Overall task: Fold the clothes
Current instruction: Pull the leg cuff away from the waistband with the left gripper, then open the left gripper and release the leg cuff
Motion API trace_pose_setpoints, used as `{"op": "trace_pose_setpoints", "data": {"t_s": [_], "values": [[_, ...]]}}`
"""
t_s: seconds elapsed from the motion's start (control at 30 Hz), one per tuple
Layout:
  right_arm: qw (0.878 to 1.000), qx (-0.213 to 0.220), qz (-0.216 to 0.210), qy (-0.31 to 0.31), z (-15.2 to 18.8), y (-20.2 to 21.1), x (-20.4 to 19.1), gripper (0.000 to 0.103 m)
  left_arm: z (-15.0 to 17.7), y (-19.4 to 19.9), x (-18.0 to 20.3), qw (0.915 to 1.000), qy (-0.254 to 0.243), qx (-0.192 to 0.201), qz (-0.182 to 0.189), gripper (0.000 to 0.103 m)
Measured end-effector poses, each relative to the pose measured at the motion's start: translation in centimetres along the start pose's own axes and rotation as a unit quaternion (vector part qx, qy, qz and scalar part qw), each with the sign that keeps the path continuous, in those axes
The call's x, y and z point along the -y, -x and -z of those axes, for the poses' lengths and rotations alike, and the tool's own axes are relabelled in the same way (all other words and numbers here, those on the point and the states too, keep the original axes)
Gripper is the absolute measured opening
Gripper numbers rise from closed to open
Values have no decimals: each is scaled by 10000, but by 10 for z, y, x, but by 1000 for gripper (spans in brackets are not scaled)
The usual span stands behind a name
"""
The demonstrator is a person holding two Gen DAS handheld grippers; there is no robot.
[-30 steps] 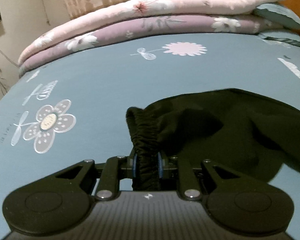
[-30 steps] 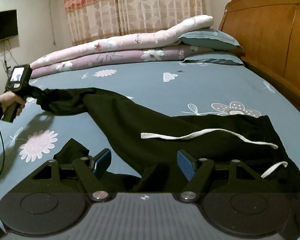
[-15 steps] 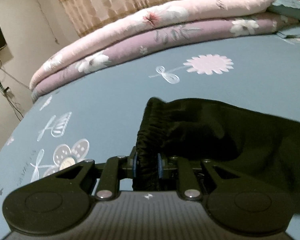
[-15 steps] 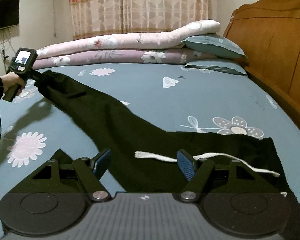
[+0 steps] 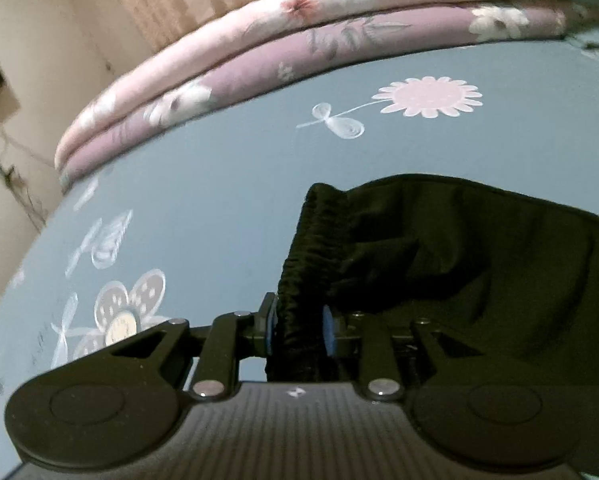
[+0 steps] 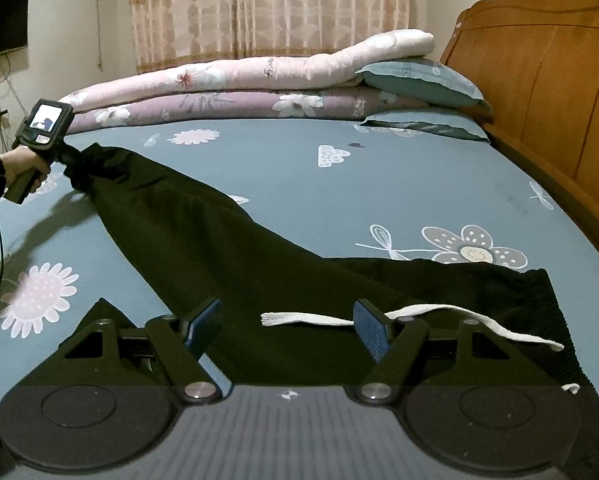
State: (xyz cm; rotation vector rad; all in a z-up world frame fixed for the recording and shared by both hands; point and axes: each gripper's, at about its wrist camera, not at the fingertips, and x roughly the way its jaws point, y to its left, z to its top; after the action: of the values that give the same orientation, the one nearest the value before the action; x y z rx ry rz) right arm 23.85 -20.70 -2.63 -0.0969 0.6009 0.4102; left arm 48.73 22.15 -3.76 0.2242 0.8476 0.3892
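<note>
Black trousers [image 6: 235, 240] lie spread across the blue flowered bedsheet [image 6: 419, 184], one leg stretched out slantwise toward the far left corner of the bed, the ribbed waistband [image 6: 555, 320] lying nearest the wooden headboard [image 6: 539, 80]. A white drawstring [image 6: 439, 314] trails across the cloth just in front of that waistband.

I have the elastic cuff [image 5: 299, 280] of the stretched leg between the pads of my left gripper [image 5: 297, 330]; its jaws are opening, yet the blue pads still sit against the gathered cloth on both sides (the cuff bunches upright between them). From the right wrist camera I see the same gripper [image 6: 59, 156] in a hand [image 6: 21, 164] with a dark sleeve, the trouser end raised slightly off the sheet and casting a shadow beneath it.

My right gripper [image 6: 287, 326] hovers over the seat of the trousers with its jaws wide apart and nothing between them; the drawstring's loose end lies just beyond its fingers, passing behind the right one.

Beyond the trousers, along the far side of the bed, a pink quilt [image 6: 259, 74] rests on a purple one [image 6: 235, 106], with a blue pillow [image 6: 419, 80] beside the headboard. Patterned curtains [image 6: 267, 8] hang behind them.
</note>
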Motion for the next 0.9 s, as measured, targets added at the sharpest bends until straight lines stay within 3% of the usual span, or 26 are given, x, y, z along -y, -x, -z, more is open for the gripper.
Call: {"op": "trace_pose_setpoints", "data": {"t_s": [0.27, 0.37, 0.47, 0.57, 0.73, 0.83, 0.9], "values": [[9997, 198, -148, 18, 2, 28, -4, 76, 0, 43, -23, 9997, 220, -69, 111, 33], [9993, 328, -201, 2, 3, 48, -4, 76, -6, 66, -30, 9995, 235, -36, 184, 45], [9989, 420, -219, -45, 6, 65, -3, 77, -11, 91, -32, 9997, 124, 104, 184, 64], [9987, 451, -198, -94, 10, 78, -1, 77, -13, 110, -30, 9996, 35, 254, 117, 70], [9985, 449, -300, -3, 8, 85, 3, 77, -2, 125, -13, 9973, 92, 24, 728, 70], [9980, 432, -420, 212, 0, 84, 5, 75, 19, 130, 10, 9910, 24, -166, 1330, 70], [9970, 407, -469, 472, -11, 80, 5, 64, 37, 134, 30, 9835, -29, -245, 1793, 70]]}}
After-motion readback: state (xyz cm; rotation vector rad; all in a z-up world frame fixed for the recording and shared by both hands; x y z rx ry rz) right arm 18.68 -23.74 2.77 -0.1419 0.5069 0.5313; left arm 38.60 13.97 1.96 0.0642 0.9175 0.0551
